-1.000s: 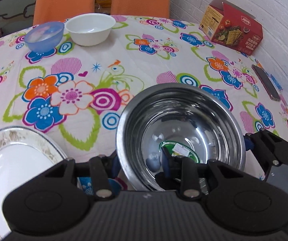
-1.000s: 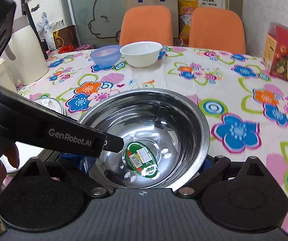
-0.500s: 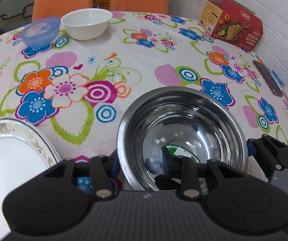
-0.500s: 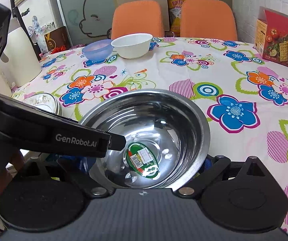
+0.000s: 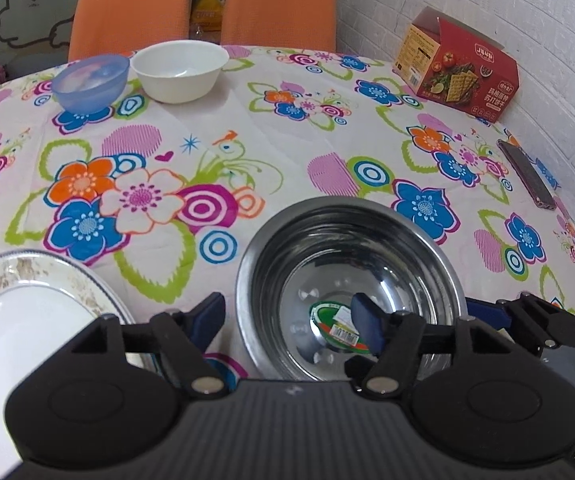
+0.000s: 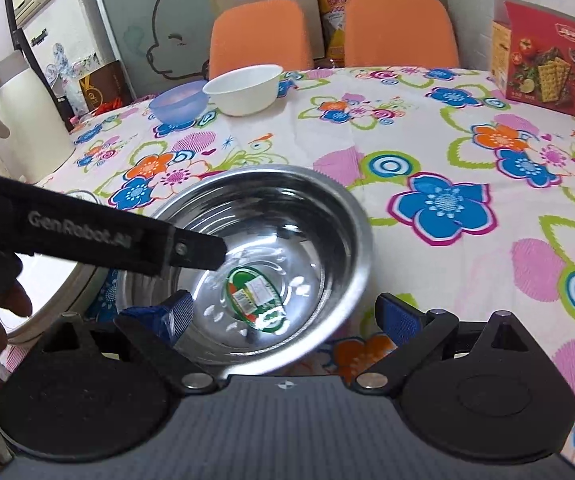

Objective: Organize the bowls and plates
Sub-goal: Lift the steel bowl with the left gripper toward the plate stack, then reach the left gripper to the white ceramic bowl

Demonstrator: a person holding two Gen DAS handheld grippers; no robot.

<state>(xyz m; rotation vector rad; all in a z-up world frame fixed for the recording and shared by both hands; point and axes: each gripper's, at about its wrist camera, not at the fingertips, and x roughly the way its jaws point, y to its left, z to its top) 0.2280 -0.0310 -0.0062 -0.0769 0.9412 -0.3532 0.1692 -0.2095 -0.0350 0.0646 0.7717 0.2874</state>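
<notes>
A plate (image 5: pixel 27 320) sits at the near left of the table (image 5: pixel 287 152). Beside it, the left gripper (image 5: pixel 291 316) gapes wide across the steel bowl's (image 5: pixel 347 272) near-left rim; the right gripper (image 6: pixel 283 316), equally spread, straddles its near-right rim. Neither grips it. Far left wait a blue bowl (image 5: pixel 91 80) and white bowl (image 5: pixel 179 68). Closing off-centre on the slick, curved rim risks the bowl tipping or skidding.

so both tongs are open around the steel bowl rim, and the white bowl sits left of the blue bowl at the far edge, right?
Not quite: the white bowl sits right of the blue bowl, as the left wrist view shows. The rest holds: the left tongs and right tongs are open around the steel bowl rim.
</notes>
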